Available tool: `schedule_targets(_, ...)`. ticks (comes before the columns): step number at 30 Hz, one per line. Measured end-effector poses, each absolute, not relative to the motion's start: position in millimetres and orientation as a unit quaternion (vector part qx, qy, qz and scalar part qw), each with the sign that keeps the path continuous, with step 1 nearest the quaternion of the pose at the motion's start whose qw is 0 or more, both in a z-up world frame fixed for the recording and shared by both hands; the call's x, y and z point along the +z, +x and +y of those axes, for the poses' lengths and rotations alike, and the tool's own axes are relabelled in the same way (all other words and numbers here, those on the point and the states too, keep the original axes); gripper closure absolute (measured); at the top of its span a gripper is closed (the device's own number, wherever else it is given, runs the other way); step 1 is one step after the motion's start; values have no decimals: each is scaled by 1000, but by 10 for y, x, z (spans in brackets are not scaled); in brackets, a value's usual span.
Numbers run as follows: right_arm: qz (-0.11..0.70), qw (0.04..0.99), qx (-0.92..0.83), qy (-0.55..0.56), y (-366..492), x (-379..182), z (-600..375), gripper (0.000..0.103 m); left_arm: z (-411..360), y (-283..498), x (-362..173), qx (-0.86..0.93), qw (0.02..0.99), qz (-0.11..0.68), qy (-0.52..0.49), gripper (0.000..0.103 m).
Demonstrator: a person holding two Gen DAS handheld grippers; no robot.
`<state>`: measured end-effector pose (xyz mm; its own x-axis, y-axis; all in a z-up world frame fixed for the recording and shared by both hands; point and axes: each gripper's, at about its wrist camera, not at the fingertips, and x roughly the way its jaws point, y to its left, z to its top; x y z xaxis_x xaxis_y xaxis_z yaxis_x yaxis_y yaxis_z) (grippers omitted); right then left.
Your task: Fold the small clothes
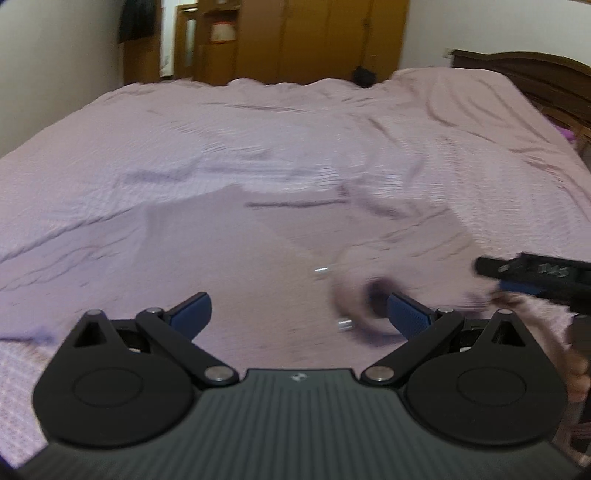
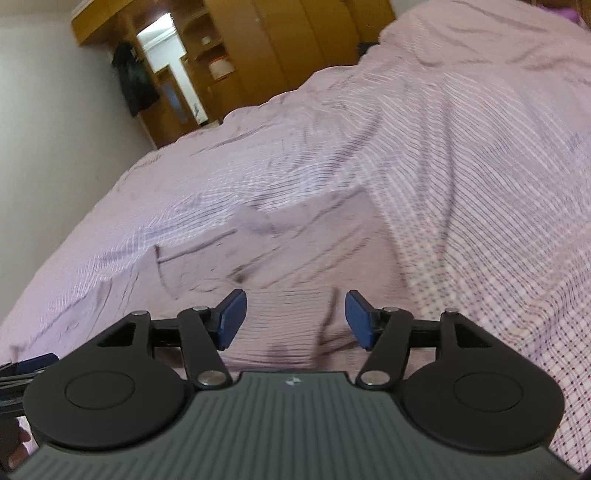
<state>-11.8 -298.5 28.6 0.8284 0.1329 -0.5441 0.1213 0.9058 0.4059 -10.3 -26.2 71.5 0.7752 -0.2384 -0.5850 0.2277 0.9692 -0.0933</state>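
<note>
Two parted tools [image 1: 299, 317] [image 2: 295, 319] above flat garment [image 1: 236, 236].

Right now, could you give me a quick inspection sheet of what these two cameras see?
Surface: bed under a wrinkled pink checked sheet.
Job's things: pale mauve garment lying on the sheet, blurred.
Clutter: small dark object at the far edge.
Grippers: left gripper open, empty; right gripper open, empty, above the garment.
Cables: nothing seen.
Surroundings: wooden wardrobe, dark headboard, white wall.
</note>
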Motion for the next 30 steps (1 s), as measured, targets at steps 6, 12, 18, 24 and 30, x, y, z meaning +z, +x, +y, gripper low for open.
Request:
schedule_targets(6,280,927,10,247,-171,238,-3266,36,-821,-113,619,-157,943,291,26,7)
schedule_targets(12,257,918,8,303,-193,250,-3474,36,-1299,-79,463,-199,930,294,91,26)
schedule_targets(18,272,909,-1,315,-112,198,-3559,36,-1573,-115,333,-240,915,283,156,34)
schedule_targets(24,278,904,-5,325,-65,136,-3626,36,-1747,-83,230,-253,906,273,201,52)
schedule_targets(30,283,899,-12,333,-28,97,-3656,36,-1686,7,272,-275,905,285,156,90)
